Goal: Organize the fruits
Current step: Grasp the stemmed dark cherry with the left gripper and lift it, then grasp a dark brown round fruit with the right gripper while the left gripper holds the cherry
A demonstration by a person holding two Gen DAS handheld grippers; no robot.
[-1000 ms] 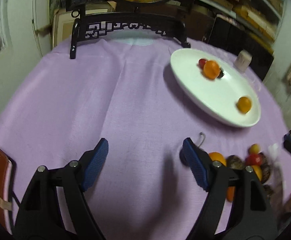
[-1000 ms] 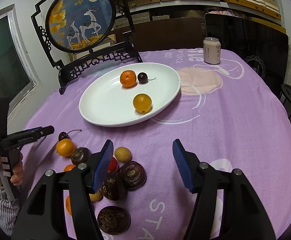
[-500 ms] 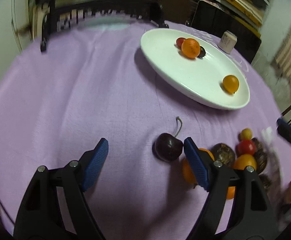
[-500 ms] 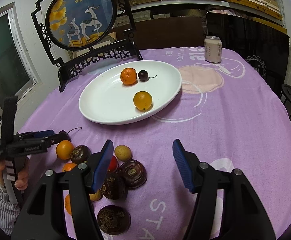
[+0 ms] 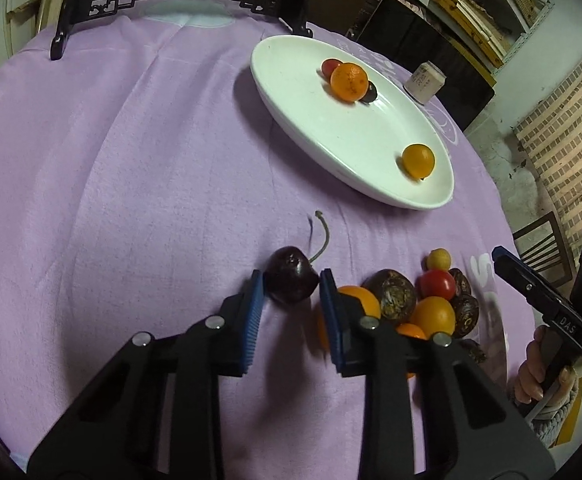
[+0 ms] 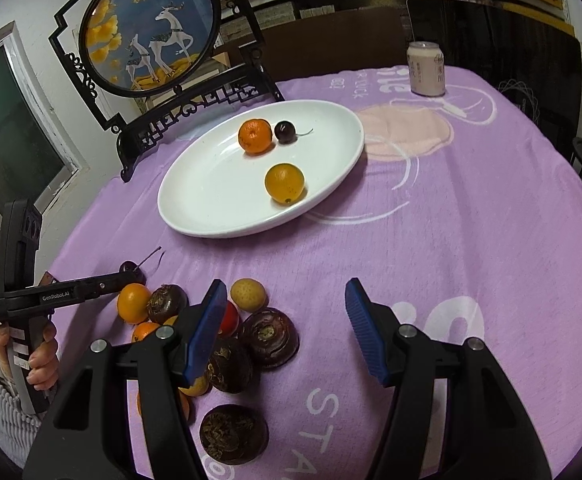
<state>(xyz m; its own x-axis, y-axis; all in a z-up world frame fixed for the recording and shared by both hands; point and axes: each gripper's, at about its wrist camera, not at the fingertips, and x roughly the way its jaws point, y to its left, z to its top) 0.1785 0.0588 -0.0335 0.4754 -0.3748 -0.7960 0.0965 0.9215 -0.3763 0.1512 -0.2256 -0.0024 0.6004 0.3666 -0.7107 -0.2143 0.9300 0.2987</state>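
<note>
Two grippers are in view over a bench covered with a purple cloth [image 5: 131,200]. Nearest in the left wrist view, the left gripper [image 5: 291,282] has its blue jaws drawn together onto a dark cherry [image 5: 291,275]; both pads touch the fruit's sides, one on each flank, so the cherry sits squarely between the jaw tips. Its stem curves up and away from the jaws. The cherry rests on the cloth or just at it; lift cannot be told.

Just to the right of that cherry lies the loose fruit pile [image 5: 423,300]: an orange fruit touching the right jaw's outer side, dark wrinkled fruits, a red tomato and a small yellow fruit at the far edge.

In the right wrist view, the right gripper [image 6: 285,312] hangs above the same pile with its jaws apart and nothing between them. Its left jaw overlaps the red tomato [image 6: 229,318] and a dark wrinkled fruit [image 6: 269,336] in the picture; contact cannot be told. A hand [image 6: 41,356] in a grey knit sleeve holds the left gripper's handle.

Farther back stands a white plate [image 6: 195,200], well apart from the pile, carrying two orange fruits and a second dark cherry [image 6: 284,131]. Beyond it stand a black-framed deer screen [image 6: 151,36] and a pale can [image 6: 426,68].
</note>
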